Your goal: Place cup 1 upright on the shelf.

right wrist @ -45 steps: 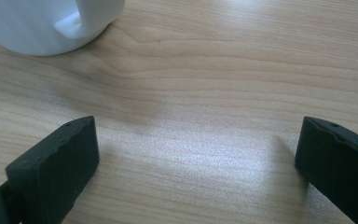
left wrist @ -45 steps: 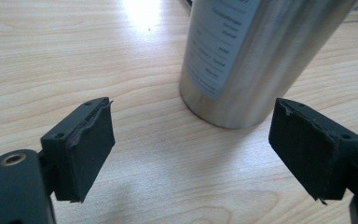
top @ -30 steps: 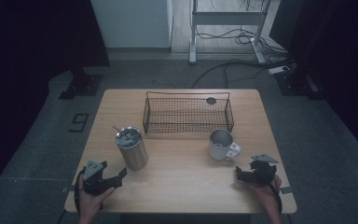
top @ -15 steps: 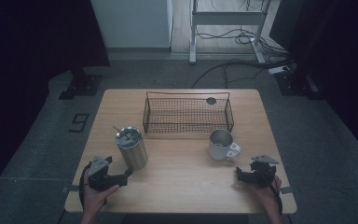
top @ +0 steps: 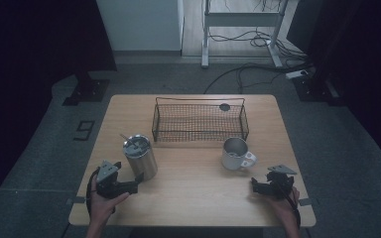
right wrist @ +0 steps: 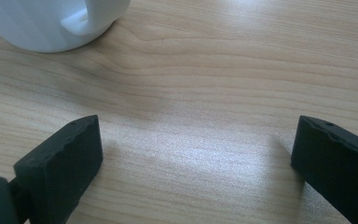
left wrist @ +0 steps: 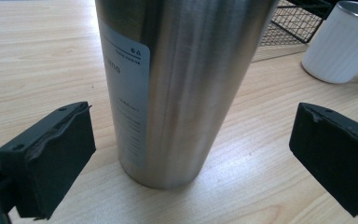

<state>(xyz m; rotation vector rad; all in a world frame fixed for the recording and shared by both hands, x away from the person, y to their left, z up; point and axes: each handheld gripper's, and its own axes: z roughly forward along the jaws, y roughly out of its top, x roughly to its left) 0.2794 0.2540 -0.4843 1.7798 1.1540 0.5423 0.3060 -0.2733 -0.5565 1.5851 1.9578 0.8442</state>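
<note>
Steel tumbler [left wrist: 177, 84] is standing upright on the surface [top: 198, 198], dead ahead of our left gripper [top: 135, 182], between its jaws | those jaws have just been opening wide and are clear of the tumbler's sides | right gripper [top: 256, 184] is resting open, nearer the white mug [top: 235, 153].

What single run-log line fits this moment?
left tongs: just opened, astride steel tumbler, untouched | right tongs: open, near white mug
</note>
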